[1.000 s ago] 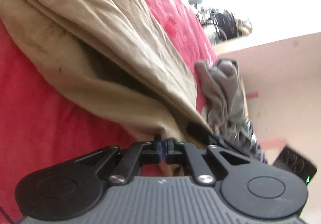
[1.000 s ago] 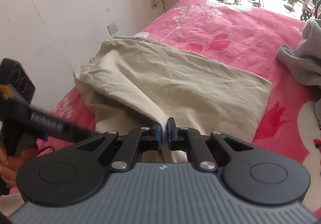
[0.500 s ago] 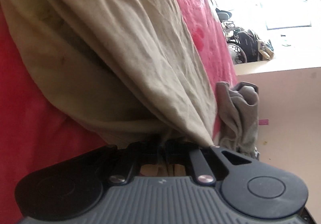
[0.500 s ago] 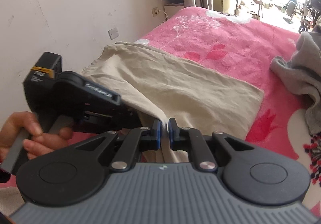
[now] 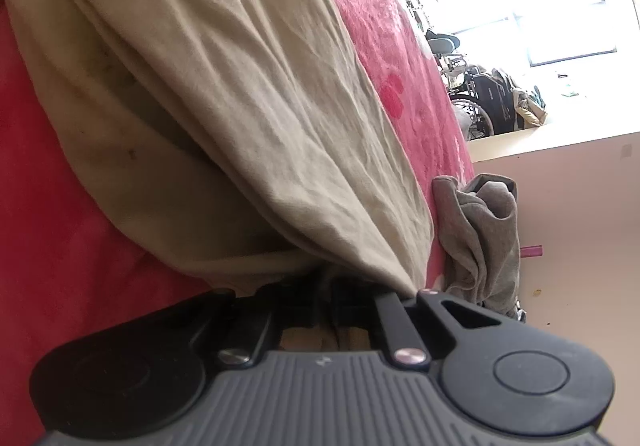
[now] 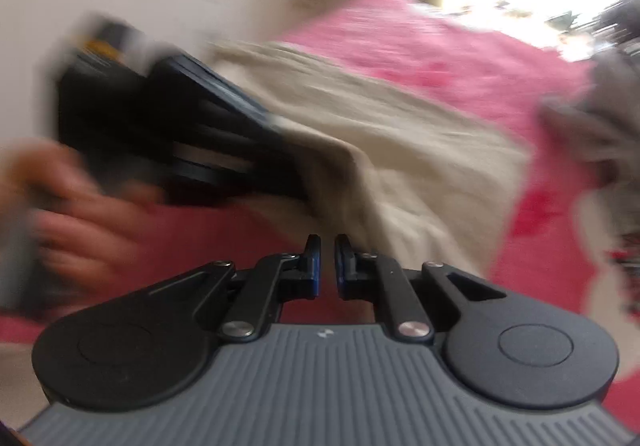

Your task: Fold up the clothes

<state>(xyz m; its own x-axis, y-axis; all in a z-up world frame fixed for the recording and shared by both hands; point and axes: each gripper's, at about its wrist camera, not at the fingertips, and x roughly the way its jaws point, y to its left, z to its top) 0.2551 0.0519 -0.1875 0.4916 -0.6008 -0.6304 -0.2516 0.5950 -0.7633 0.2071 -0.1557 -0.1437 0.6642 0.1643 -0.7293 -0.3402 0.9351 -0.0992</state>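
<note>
Left claw (image 5: 320,286) is pinched tight on the beige garment's (image 5: 248,98) corner, lifting it off the pink bed (image 5: 60,246). Right claw (image 6: 325,266) is closing on nothing (blurry view), beside it.

Pink floral blanket (image 5: 404,58); wheelchair (image 5: 486,102) by bright window (image 5: 560,6)
</note>
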